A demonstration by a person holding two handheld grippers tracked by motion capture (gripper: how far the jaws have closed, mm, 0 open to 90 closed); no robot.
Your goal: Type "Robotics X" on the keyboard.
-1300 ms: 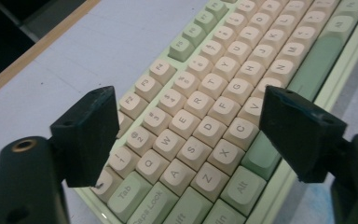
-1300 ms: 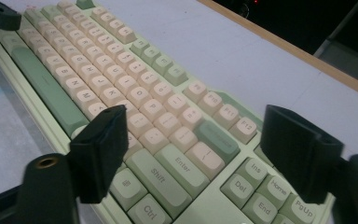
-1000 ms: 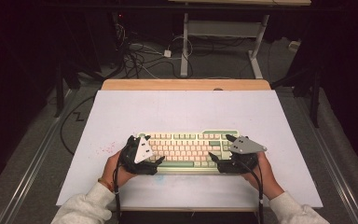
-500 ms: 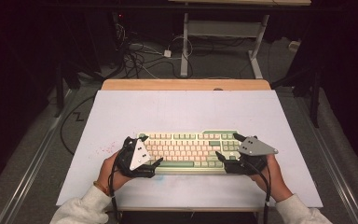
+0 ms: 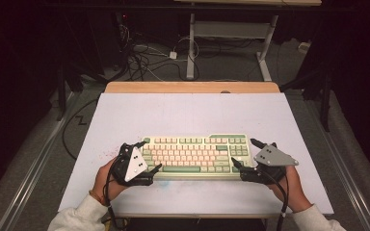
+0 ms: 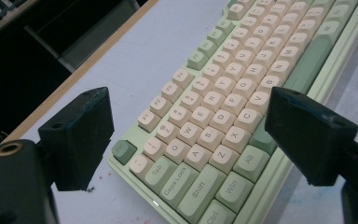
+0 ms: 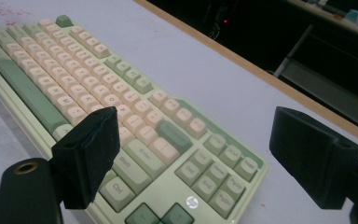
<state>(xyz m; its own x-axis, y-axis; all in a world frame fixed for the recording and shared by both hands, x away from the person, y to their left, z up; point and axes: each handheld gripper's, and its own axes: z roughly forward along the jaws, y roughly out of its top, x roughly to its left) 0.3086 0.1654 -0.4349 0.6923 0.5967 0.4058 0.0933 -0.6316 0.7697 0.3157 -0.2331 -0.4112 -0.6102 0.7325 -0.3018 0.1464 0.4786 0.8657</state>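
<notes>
A green and cream keyboard [image 5: 195,156] [image 6: 214,116] [image 7: 121,107] lies flat on the white table top [image 5: 188,113], near the front edge. At its left end my left gripper [image 5: 150,155] [image 6: 193,126] stands open, its two black jaws straddling the corner with the Esc, Tab and Ctrl keys. My right gripper [image 5: 243,151] [image 7: 200,144] is open at the right end, jaws spread around the corner with the arrow and navigation keys. Neither pair of jaws presses on the keyboard. A hand in a light sleeve holds each gripper.
The table's wooden far edge [image 5: 192,87] runs behind the white surface. Beyond it, on the floor, lie tangled cables [image 5: 144,55] and a white desk frame [image 5: 226,29]. Faint red specks [image 5: 108,155] mark the surface left of the keyboard.
Both grippers have slid outward from the keyboard's ends, the right one farther to the right, the left one slightly left. The keyboard has stayed put.
</notes>
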